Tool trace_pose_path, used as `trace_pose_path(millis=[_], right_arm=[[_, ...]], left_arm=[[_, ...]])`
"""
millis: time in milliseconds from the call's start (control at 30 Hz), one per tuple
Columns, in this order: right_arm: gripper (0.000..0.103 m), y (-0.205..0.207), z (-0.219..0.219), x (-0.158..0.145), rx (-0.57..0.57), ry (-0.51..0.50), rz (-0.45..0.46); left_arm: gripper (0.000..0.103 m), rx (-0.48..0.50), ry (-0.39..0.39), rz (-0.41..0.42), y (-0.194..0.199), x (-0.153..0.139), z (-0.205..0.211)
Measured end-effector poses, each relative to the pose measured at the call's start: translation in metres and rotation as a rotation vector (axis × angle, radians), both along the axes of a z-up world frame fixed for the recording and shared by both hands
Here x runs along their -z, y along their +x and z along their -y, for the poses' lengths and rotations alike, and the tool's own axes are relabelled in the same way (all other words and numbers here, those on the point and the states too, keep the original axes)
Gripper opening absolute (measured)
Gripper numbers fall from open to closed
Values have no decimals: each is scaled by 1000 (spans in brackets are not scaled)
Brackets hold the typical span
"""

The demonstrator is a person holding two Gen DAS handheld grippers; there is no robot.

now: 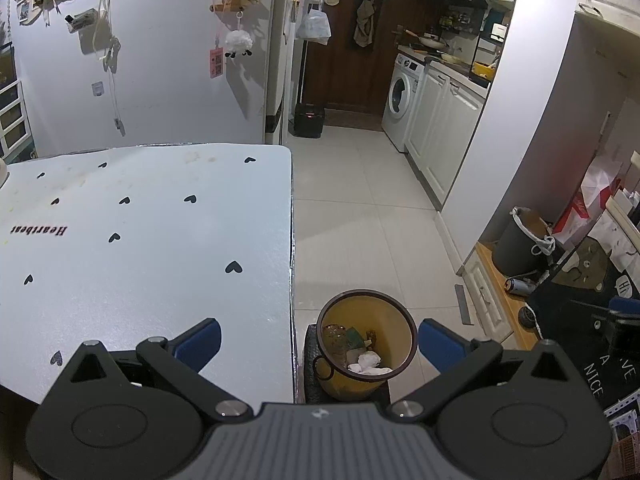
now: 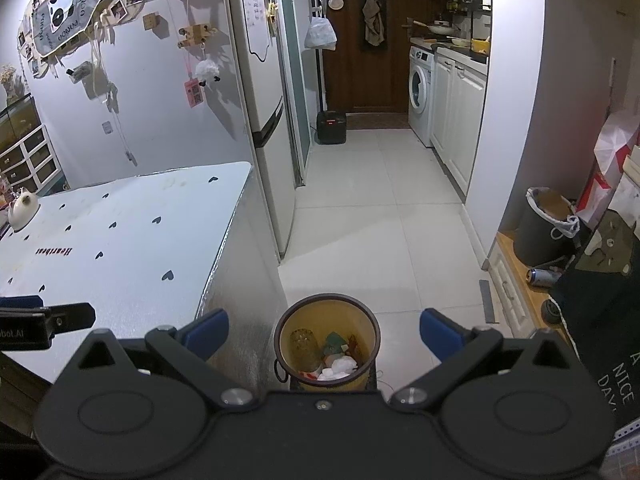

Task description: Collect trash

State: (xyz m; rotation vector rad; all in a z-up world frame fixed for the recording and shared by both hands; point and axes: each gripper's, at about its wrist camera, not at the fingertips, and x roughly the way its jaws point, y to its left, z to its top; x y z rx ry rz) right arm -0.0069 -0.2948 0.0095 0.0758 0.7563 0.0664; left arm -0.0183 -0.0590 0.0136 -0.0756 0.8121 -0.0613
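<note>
1. State: left tool [image 1: 320, 340] is spread wide w/ nothing between the blue pads; right tool [image 2: 324, 336] the same, wide apart and empty. Neither carries trash.
2. Task's thing: the yellow bin [image 1: 366, 344] w/ dark rim sits on the floor tiles just off the bench [image 1: 140, 240] corner, approx 6 o'clock in both wrist views, framed between the fingers. In the right view the bin [image 2: 326, 346] is dead centre.
3. Contents: white crumpled tissue [image 1: 368, 362] at the bin's 6 o'clock, a clear glass-like cup [image 1: 335, 338] at 9, green wrapper [image 1: 353, 336] near centre. So some trash is already in.
4. Bench top (heart-print cover) shows no loose trash in either view; only a small white cat-shaped object [image 2: 23, 206] at far 9 o'clock in the right view, prob not trash.
5. My read: drop phase is over or a new search starts. To do it well: keep both tools open, lift clear of the bin rim before swinging, so no finger clips it and tips it.
6. Scan next: a can [image 2: 542, 276] lies on its side on the low wooden ledge at 3 o'clock, beside the grey bin [image 2: 544, 224]. Likely next pick, though I can't tell if it's empty.
7. If going for it: use right tool, approach along the can's short axis, pads across the round body, squeeze gently since thin metal dents and rolls.
</note>
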Motion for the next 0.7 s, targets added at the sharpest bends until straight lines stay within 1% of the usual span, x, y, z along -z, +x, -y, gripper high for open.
trace_pose_path(millis=[700], right_arm=[[103, -1, 0, -1, 4, -2, 3]], left_arm=[[103, 2, 4, 3, -2, -3, 1]])
